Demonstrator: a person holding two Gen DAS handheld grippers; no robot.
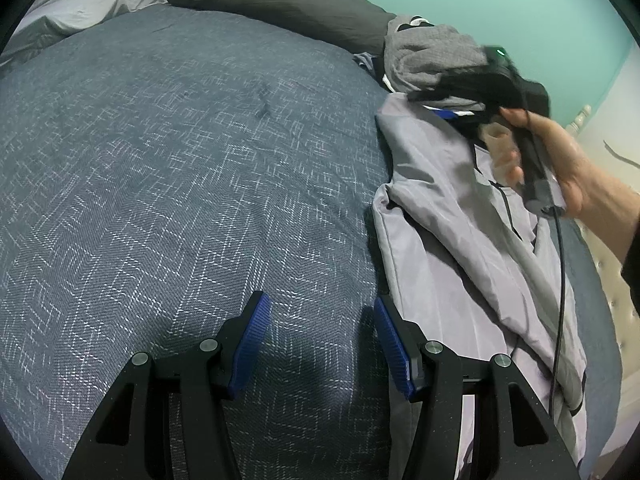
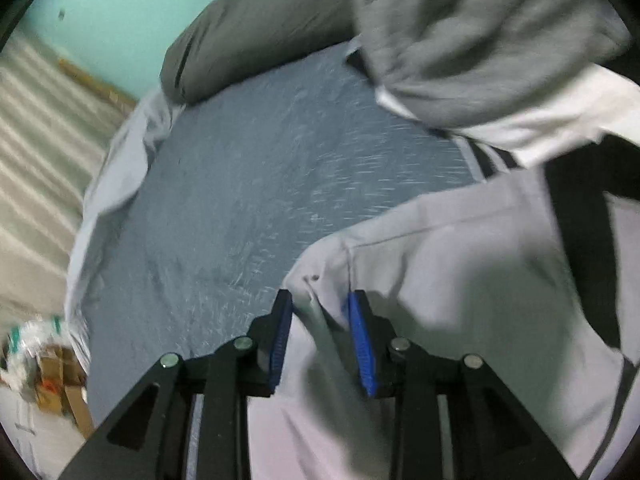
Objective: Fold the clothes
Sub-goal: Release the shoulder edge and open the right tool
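covering nearly all of both views, a blue-grey patterned bedspread [image 1: 168, 168] lies under everything, with a dark grey pillow [image 1: 280, 4] at its far edge against a teal wall [image 1: 500, 8]. a pale lilac garment [image 1: 452, 216] is spread over the bedspread's right side, and a crumpled grey knit garment [image 1: 432, 60] sits heaped just beyond it. the left gripper [image 1: 322, 340] hangs over bare bedspread with its blue pads apart and nothing between them, the lilac garment's edge just beside its right finger. the right gripper [image 2: 320, 340], blurred in the left view and held in a hand [image 1: 560, 160], has its jaws parted around a fold of the lilac garment; the pads do not look pressed on it.
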